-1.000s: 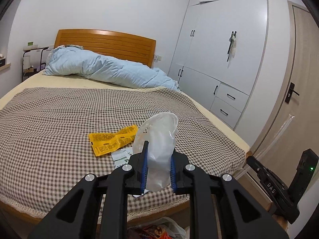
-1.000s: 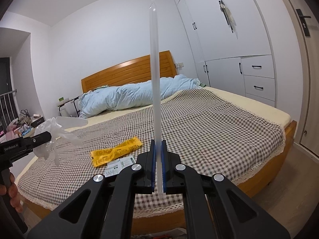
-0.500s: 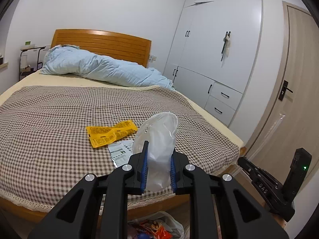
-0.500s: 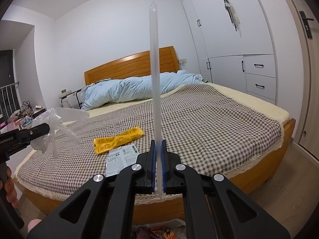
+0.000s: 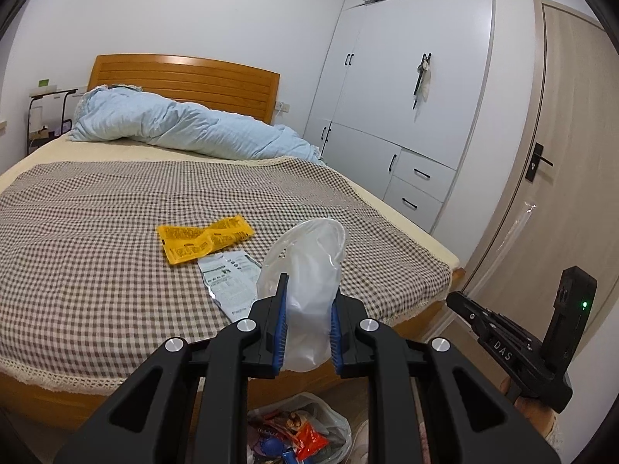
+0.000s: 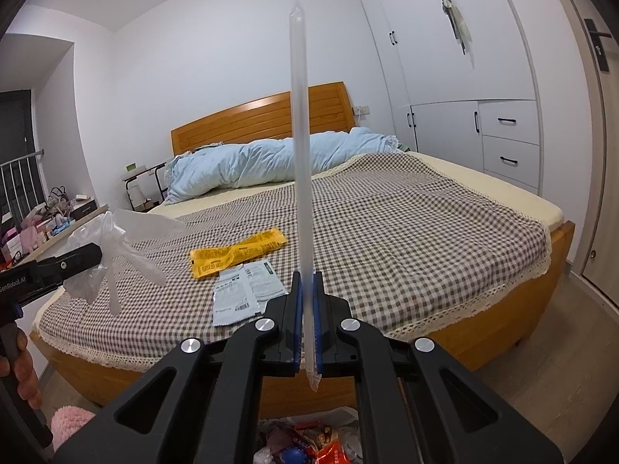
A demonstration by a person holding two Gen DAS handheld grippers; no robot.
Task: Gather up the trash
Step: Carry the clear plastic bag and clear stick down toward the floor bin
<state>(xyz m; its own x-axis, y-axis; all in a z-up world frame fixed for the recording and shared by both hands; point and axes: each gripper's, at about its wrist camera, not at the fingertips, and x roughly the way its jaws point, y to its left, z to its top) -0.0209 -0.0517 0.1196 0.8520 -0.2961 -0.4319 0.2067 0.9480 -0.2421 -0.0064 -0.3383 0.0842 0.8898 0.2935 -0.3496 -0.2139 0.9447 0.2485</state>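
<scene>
Left gripper (image 5: pixel 305 324) clamped on a crumpled clear glove (image 5: pixel 309 263); right gripper (image 6: pixel 307 324) clamped on a thin plastic sleeve (image 6: pixel 300 147) — both held above the trash bag (image 5: pixel 309 433) below: release is judged next, wrappers (image 5: pixel 205 237) ahead remaining.

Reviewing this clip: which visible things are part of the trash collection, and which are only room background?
Job:
- crumpled clear plastic glove in left hand-held gripper
- long translucent plastic sleeve in right hand-held gripper
- yellow wrapper
- white printed packet
- trash bag on floor

Background:
- pale blue duvet
- checked bedspread
- white wardrobe
</scene>
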